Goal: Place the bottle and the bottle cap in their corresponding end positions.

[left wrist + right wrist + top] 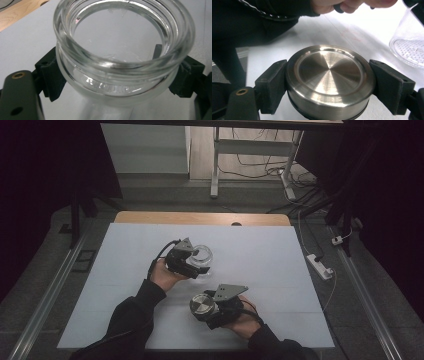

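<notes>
While the left gripper (192, 262) clamps the clear round glass jar (123, 53) between its jaws below the rim, the jar's mouth stands open. The right gripper (210, 309) pinches the round brushed-steel lid (329, 80) by its sides.

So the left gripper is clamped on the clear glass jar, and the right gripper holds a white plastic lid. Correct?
Not quite. The lid is brushed metal, not white plastic, as the right gripper view shows. The rest stands: the left gripper grips the clear glass jar, and the right gripper clamps the lid between its jaws.

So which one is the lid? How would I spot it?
Look at the white table, near the person's edge. The right claw is shut on the lid: a round, shiny silver metal disc. The glass jar in the left claw is see-through.
</notes>
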The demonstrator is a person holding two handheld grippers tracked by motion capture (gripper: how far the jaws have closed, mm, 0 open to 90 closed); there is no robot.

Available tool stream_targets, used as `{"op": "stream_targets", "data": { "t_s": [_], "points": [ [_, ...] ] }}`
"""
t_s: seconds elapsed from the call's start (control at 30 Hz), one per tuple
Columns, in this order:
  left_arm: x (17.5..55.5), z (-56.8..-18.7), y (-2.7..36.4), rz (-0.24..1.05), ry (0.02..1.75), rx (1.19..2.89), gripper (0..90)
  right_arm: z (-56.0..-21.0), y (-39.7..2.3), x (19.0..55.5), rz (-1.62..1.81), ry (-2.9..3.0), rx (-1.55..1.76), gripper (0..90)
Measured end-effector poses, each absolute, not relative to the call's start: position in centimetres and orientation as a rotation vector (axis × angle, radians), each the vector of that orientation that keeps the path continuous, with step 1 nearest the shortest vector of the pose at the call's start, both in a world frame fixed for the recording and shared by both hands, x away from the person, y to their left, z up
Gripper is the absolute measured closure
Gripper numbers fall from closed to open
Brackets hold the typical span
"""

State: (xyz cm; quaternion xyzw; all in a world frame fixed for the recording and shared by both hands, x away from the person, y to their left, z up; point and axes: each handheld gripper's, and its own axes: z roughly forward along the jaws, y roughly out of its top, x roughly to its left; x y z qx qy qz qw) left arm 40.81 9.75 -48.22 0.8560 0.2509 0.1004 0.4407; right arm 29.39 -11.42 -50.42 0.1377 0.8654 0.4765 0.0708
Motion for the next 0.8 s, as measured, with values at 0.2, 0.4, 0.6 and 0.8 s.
{"op": "stream_targets", "data": {
  "t_s": [0.2, 0.4, 0.6, 0.8],
  "points": [
    [41.3, -48.8, 9.7, 0.254, 0.643, 2.121, 16.0, -51.5, -11.0, 29.7, 1.397, 2.634, 0.431, 18.6],
    [41.6, -49.3, 9.8, 0.260, 0.665, 2.124, 16.0, -52.3, -10.6, 29.8, 1.368, 2.661, 0.428, 18.6],
    [41.8, -49.8, 9.9, 0.267, 0.681, 2.141, 16.0, -53.1, -10.3, 29.9, 1.305, 2.698, 0.422, 18.5],
    [42.0, -50.5, 9.6, 0.265, 0.688, 2.174, 16.0, -53.6, -10.3, 30.2, 1.251, 2.736, 0.438, 18.4]
  ]
}}
